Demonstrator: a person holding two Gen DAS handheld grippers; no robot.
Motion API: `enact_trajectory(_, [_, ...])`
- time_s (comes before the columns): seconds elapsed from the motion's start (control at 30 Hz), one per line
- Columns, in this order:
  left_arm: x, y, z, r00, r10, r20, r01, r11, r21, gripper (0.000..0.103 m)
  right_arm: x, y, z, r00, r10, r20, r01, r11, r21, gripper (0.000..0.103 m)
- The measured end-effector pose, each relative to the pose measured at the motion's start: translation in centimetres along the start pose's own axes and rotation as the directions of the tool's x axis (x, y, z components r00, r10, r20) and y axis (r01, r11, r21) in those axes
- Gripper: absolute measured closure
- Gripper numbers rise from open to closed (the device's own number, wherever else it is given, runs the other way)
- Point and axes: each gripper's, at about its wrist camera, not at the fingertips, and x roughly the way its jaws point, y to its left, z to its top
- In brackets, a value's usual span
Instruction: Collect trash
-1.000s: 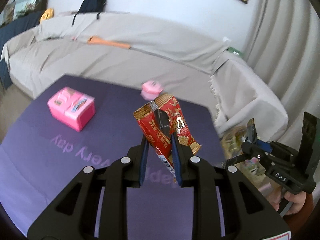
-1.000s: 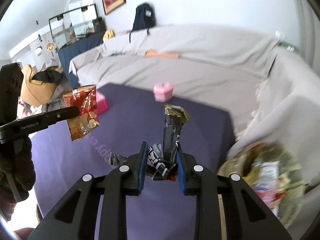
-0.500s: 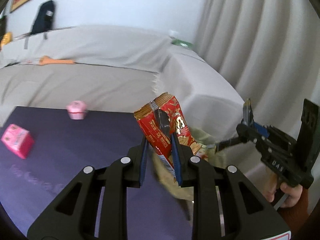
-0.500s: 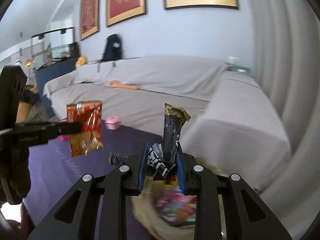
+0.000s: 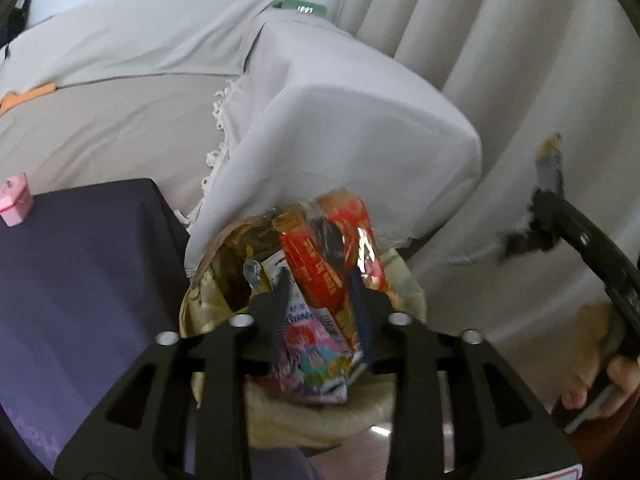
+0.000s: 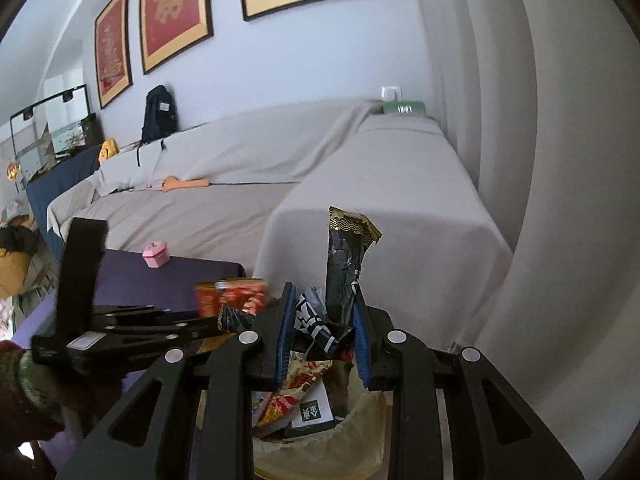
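My left gripper [image 5: 320, 304] is shut on a red snack wrapper [image 5: 320, 272] and holds it over the open trash bin [image 5: 216, 304], which is lined with a yellowish bag and holds several wrappers. My right gripper [image 6: 322, 320] is shut on a black wrapper [image 6: 344, 256] with a gold top edge, upright, above the same bin [image 6: 360, 432]. The left gripper and its red wrapper [image 6: 232, 294] show at the left of the right wrist view. The right gripper with the black wrapper [image 5: 550, 164] shows at the right of the left wrist view.
A purple-covered table [image 5: 80, 272] stands left of the bin with a small pink box [image 5: 16, 200] on it. A grey-covered sofa [image 6: 280, 168] wraps behind; its arm [image 5: 360, 128] is just beyond the bin. Curtains [image 5: 520, 60] hang on the right.
Both grippers have swung right from over the table to above the trash bin, each still holding its wrapper. The bin now lies directly below both.
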Motion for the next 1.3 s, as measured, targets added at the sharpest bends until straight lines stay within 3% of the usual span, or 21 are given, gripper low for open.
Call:
enact_trajectory(0.03, [0.4,0.5,0.0,1.000,0.000,0.001,0.000,1.000,-0.019,0.057,0.5,-0.2,-0.3,1.000,0.001,-0.009,-0.001,1.000,0.009,0.077])
enact_trajectory(0.13, [0.1,1.8,-0.4,1.000,0.009,0.008,-0.008,0.998,-0.058,0.053,1.7,-0.6,-1.1,0.999,0.016,-0.033,-0.015,0.999,0.032,0.077])
enact_trajectory(0.3, [-2.7,3.6,-1.8,0.993,0.112,0.045,-0.107,0.989,-0.103,0.051,4.3,0.2,-2.3,0.995,0.075,-0.069,-0.071,0.996,0.059,0.077])
enact_trajectory(0.47, [-7.7,4.3,-4.1,0.968,0.224,0.115,-0.211,0.971,-0.113,0.044,7.2,2.5,-3.8,0.985,0.131,-0.113,-0.125,0.990,0.060,0.077])
enact_trajectory(0.57, [-10.6,4.4,-5.8,0.949,0.286,0.134,-0.268,0.954,-0.138,0.041,10.3,4.0,-5.0,0.970,0.159,-0.182,-0.151,0.987,0.060,0.077])
enact_trajectory(0.7, [-13.4,4.3,-7.7,0.934,0.320,0.159,-0.295,0.942,-0.159,0.034,14.9,5.0,-8.4,0.937,0.093,-0.336,-0.087,0.996,0.033,0.077])
enact_trajectory(0.77, [-14.8,4.5,-8.9,0.926,0.337,0.173,-0.304,0.934,-0.188,0.025,15.7,5.0,-9.7,0.930,0.063,-0.361,-0.057,0.998,0.026,0.077])
enact_trajectory(0.87, [-16.2,4.5,-10.6,0.911,0.369,0.183,-0.331,0.920,-0.209,0.019,14.9,4.8,-10.2,0.937,0.070,-0.341,-0.057,0.997,0.047,0.068])
enact_trajectory(0.93, [-17.0,4.2,-11.7,0.899,0.394,0.189,-0.355,0.911,-0.209,0.017,13.8,5.2,-10.1,0.945,0.052,-0.322,-0.045,0.999,0.029,0.053])
enact_trajectory(1.13, [-19.2,2.9,-15.1,0.872,0.447,0.200,-0.405,0.888,-0.217,0.015,8.9,7.1,-9.4,0.973,-0.007,-0.231,-0.002,0.999,-0.037,0.049])
enact_trajectory(1.3, [-20.5,1.1,-17.3,0.853,0.470,0.225,-0.431,0.879,-0.202,0.015,3.4,8.7,-9.3,0.987,0.025,-0.161,-0.032,0.998,-0.045,0.049])
